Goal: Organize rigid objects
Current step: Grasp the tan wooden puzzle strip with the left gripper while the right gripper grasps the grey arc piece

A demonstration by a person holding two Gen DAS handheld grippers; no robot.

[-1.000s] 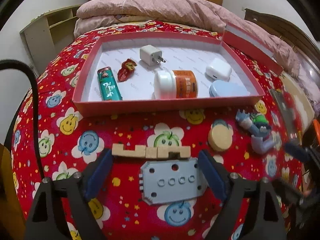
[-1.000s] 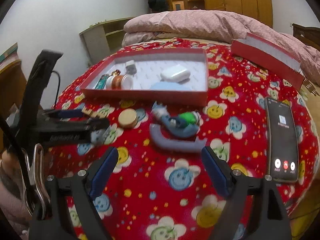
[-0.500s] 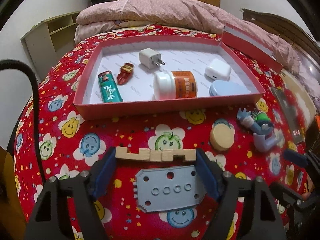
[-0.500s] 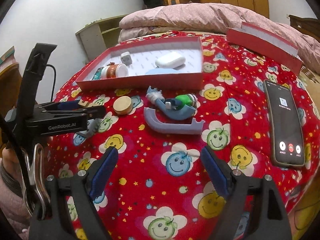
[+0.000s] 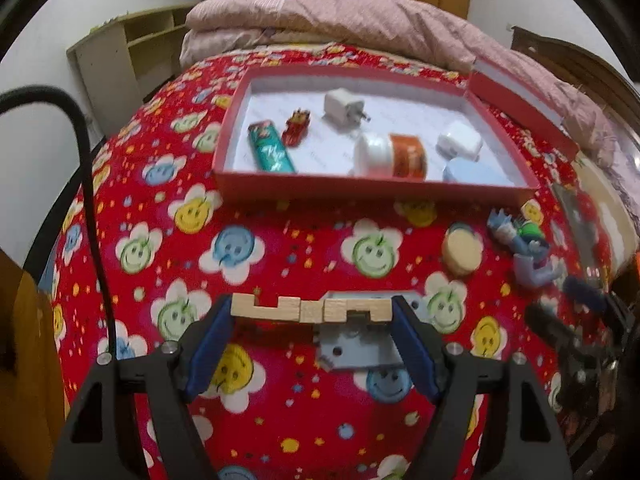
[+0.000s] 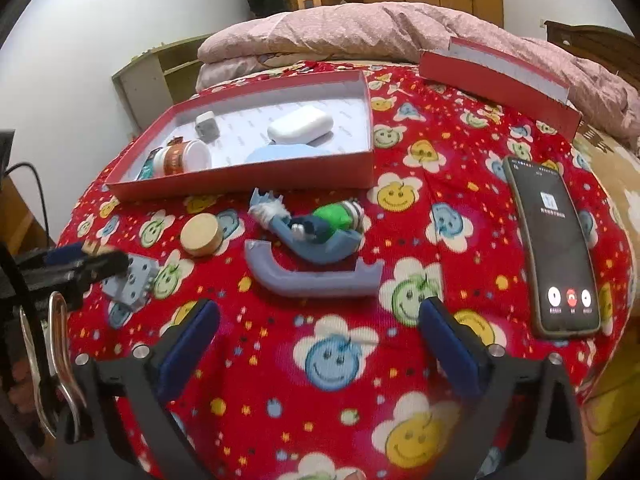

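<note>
My left gripper [image 5: 311,312] is shut on a notched wooden block [image 5: 311,309] and holds it above the red bedspread, over a grey plate with holes [image 5: 356,344]. The red box [image 5: 372,190] lies ahead with a green lighter [image 5: 270,152], a small red toy [image 5: 296,130], a white charger [image 5: 342,110], an orange jar [image 5: 392,156], a white case [image 5: 459,145] and a blue case [image 5: 476,172] inside. My right gripper [image 6: 320,328] is open and empty, just short of a grey curved piece [image 6: 312,274] and a blue-green toy figure [image 6: 316,226]. A wooden disc [image 6: 201,234] lies to its left.
A black phone [image 6: 554,246] with a call screen lies on the right of the bed. The red box lid [image 6: 496,76] leans against a pink quilt [image 6: 360,36] at the back. A shelf [image 5: 124,64] stands at the far left. A black cable [image 5: 86,184] hangs left.
My left gripper closed on the wooden block and lifted it off the bedspread, leaving the grey plate below. My right gripper moved a little closer to the grey curved piece, still open.
</note>
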